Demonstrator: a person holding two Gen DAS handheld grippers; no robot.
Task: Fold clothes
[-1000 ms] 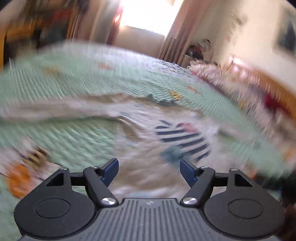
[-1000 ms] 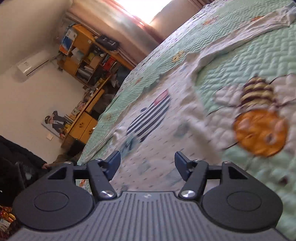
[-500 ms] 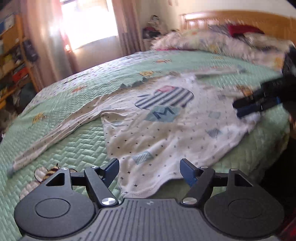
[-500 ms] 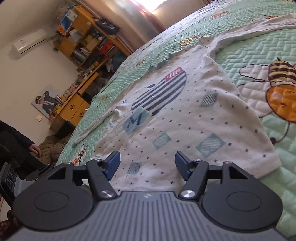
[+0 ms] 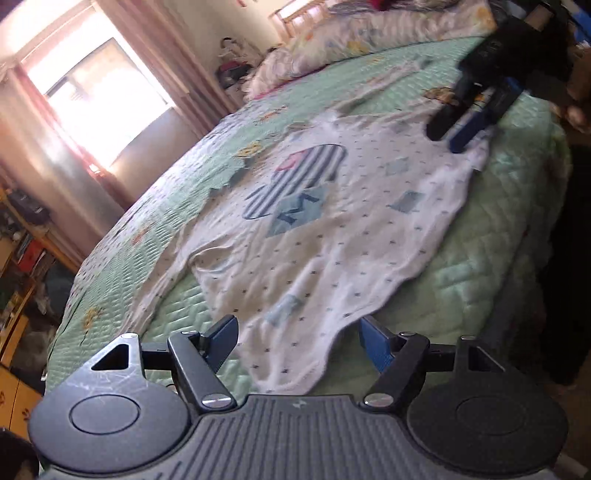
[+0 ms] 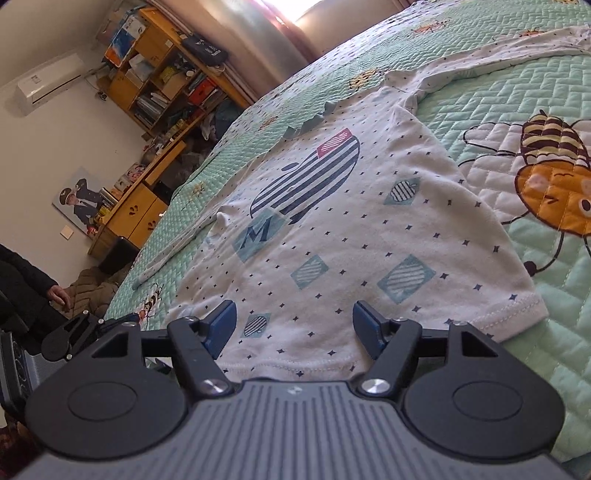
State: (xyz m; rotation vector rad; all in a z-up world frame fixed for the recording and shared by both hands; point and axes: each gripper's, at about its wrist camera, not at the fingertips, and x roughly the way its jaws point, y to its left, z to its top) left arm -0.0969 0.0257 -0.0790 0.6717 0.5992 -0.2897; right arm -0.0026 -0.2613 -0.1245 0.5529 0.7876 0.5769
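Observation:
A white long-sleeved shirt [image 5: 325,236] with small dots, a striped figure and an "M" patch lies spread face up on the green quilted bed [image 5: 480,258]. My left gripper [image 5: 297,332] is open and hovers just above the shirt's near hem corner, gripping nothing. In the right wrist view the same shirt [image 6: 351,229] lies flat, and my right gripper [image 6: 294,317] hangs over the hem at its other end. Its jaws are opening, with cloth beneath them but not pinched. Each gripper shows in the other's view: the right gripper [image 5: 465,122], the left gripper [image 6: 74,332].
Pillows and bedding [image 5: 369,33] are piled at the headboard. A bright window with curtains [image 5: 103,96] is beyond the bed. Wooden shelves and a desk [image 6: 159,85] line the wall. A person's hand [image 6: 57,295] shows at the bed's edge. A bee print [image 6: 554,184] marks the quilt.
The left wrist view has rolled and settled from a blur, with the left gripper now closer to the hem corner. The right gripper has drawn nearer the hem, its jaws slightly wider.

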